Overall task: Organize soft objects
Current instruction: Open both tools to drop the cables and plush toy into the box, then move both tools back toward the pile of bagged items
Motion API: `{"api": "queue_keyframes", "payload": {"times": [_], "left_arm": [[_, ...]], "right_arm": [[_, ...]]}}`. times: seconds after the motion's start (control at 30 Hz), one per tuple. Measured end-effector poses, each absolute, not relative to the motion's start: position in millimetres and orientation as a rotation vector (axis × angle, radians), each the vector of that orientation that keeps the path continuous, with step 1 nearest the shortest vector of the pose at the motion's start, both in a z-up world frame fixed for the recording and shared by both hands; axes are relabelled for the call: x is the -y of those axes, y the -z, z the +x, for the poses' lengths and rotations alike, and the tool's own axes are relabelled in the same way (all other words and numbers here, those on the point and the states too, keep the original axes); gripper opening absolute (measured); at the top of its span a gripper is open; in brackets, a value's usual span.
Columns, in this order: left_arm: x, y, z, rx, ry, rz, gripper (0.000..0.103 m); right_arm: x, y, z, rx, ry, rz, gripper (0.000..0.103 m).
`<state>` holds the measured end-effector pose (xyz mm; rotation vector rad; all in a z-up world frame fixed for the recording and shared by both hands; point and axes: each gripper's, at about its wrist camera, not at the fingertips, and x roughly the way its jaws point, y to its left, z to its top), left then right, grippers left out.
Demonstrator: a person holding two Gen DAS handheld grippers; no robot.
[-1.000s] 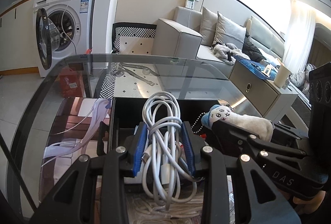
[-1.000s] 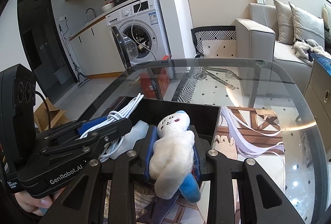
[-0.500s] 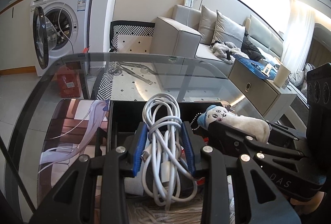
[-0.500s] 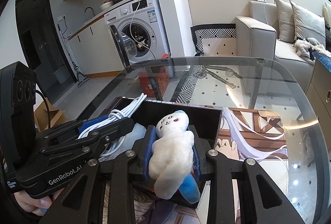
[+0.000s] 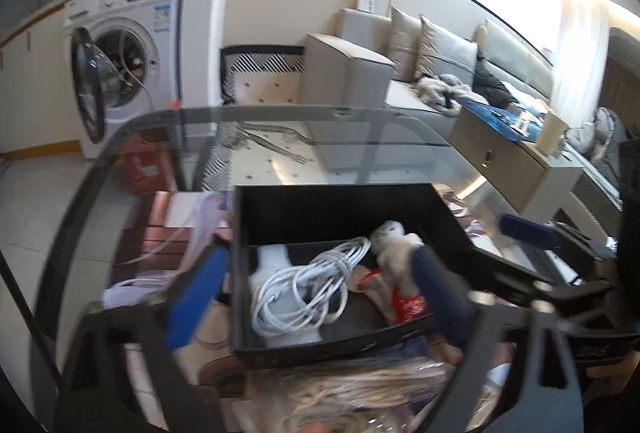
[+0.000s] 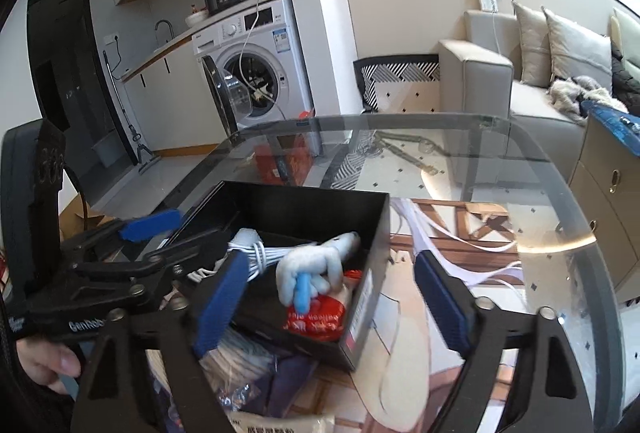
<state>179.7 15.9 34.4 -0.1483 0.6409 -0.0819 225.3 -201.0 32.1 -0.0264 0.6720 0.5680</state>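
Black plastic box (image 5: 352, 209) sits on the glass table (image 5: 400, 137), both grippers above its near edge. Left gripper (image 5: 316, 293): blue-padded fingers (image 5: 192, 297) spread wide, nothing between them; frame blurred. Right gripper (image 6: 332, 297): fingers (image 6: 440, 305) likewise wide apart and empty. White coiled cable (image 5: 308, 285) lies inside the box on its left half, below and between the left gripper's fingers, apart from both pads. Plush toy (image 6: 316, 265), white with a blue part, lies inside the box just right of the cable, touching it at the bundle's end; in the right wrist view it sits between the right gripper's fingers, nearer the left pad, not touched by either. A red packet (image 6: 316, 317) lies under the toy's lower end. In the left wrist view the toy (image 5: 396, 245) rests against the box's right side, partly hidden by the left gripper's right finger. A printed mat (image 6: 452, 229) shows beneath the glass.
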Motion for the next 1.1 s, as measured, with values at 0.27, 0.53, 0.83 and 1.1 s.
{"api": "queue_keyframes", "payload": {"times": [0.27,0.53,0.83,1.1], "left_arm": [[-22.3,-38.3,152.7,-0.619,0.068,-0.113,0.103],[-26.3,-28.1,129.6,-0.634,0.049,-0.089,0.103],[-27.4,-45.6,104.4,-0.583,0.031,-0.04,0.103],[-29.9,-50.7,89.1,-0.572,0.024,-0.038,0.103]], "right_arm": [[219.2,-21.7,200.2,-0.701,-0.588,-0.051,0.102],[223.3,-4.0,176.7,-0.726,-0.612,-0.084,0.102],[225.6,-2.7,160.1,-0.722,-0.616,-0.117,0.102],[226.5,2.7,147.7,-0.741,-0.634,-0.156,0.102]]}}
